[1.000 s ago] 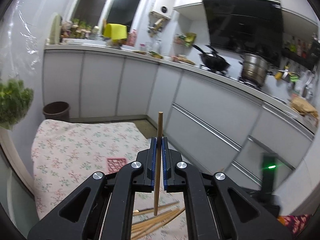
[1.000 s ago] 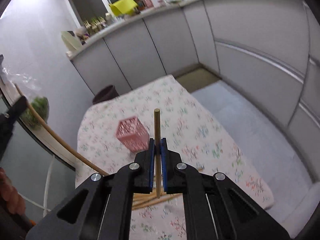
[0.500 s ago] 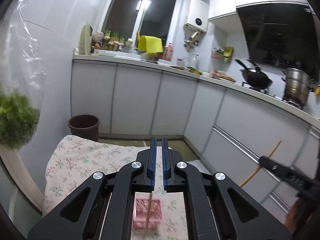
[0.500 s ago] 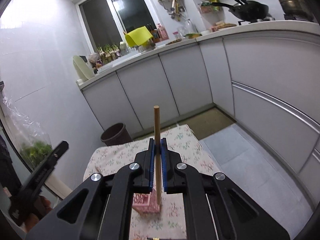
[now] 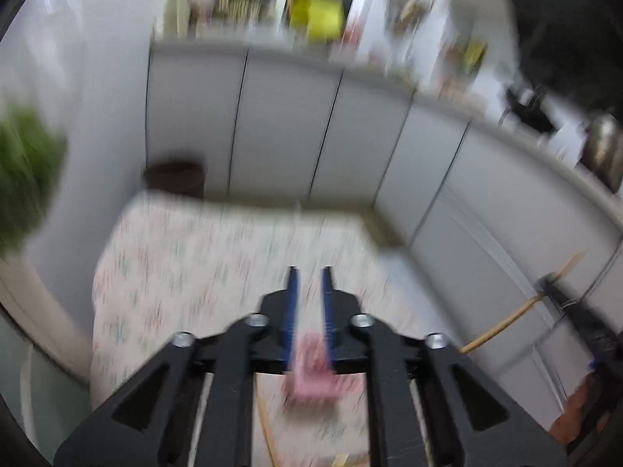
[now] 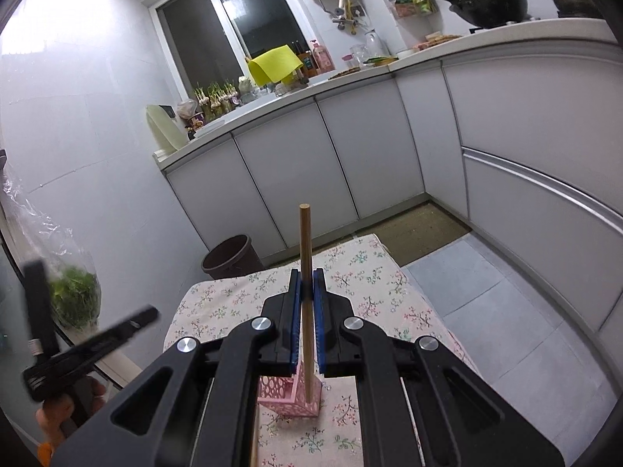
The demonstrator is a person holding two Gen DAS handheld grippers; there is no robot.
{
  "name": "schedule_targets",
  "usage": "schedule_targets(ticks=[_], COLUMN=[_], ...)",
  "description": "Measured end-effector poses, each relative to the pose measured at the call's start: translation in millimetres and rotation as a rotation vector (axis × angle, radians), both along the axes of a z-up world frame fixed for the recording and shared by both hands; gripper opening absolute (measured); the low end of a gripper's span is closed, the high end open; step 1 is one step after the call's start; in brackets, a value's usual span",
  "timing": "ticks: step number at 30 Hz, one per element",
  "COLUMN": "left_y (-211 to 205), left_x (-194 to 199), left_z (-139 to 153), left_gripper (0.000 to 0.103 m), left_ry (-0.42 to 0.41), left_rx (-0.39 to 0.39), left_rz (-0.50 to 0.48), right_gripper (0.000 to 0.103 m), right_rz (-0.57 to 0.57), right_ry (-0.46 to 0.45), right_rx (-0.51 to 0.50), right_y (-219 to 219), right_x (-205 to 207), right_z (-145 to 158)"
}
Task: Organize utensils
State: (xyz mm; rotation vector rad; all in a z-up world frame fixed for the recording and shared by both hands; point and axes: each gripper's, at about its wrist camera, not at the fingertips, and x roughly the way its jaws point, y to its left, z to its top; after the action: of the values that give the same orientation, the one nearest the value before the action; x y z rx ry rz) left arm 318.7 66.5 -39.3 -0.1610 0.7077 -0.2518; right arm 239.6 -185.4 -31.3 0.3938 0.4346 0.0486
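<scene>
The right tongs (image 6: 307, 290) pinch a chopstick (image 6: 305, 257) upright between blue pads, its lower end over the pink basket (image 6: 290, 399) that stands on the floral-clothed surface (image 6: 362, 272). Whether the tip reaches inside the basket cannot be told. The left tongs (image 5: 309, 288) are opening, with nothing between their pads; their view is heavily blurred, and the basket shows as a pink smear just below them. More chopsticks (image 5: 268, 439) lie on the cloth near the camera, mostly hidden behind the tongs' black frame. In the right view the left tongs come in from the left edge, gripped by a hand (image 6: 58, 412). Behind them hangs a clear bag of greens (image 6: 74, 299). Past the far end of the surface stands a dark bin (image 6: 229, 255) against white cabinets (image 6: 350, 163), and a yellow cloth (image 6: 274, 64) sits by the window.
</scene>
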Motion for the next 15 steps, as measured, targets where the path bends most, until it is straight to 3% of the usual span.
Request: schedule_targets(ticks=[2,4,8,10,15], left_y=[7,13,29,33,29], left_x=[28,48,80,89,96], left_z=[-39,-79,-162,-185,-206], left_gripper=[0.023,0.025,0.025,0.025,0.025], left_ry=[0.207,0.360,0.583,0.641,0.649], left_rx=[0.047,0.062,0.108,0.082,0.073], left_rz=[-0.007,-0.012,0.038,0.040,0.025], right_gripper=[0.006,0.006,0.006,0.006,0.006], right_rz=[0.000,0.000,0.000,-0.001,-0.006], right_ry=[0.013,0.023,0.034,0.035,0.045], right_rx=[0.006,0.019,0.025,0.030,0.036], right_y=[-1,-3,-6,-9,-14], right_x=[-5,-12,-23,-25,-22], right_z=[-4,-8,-15,-18,-23])
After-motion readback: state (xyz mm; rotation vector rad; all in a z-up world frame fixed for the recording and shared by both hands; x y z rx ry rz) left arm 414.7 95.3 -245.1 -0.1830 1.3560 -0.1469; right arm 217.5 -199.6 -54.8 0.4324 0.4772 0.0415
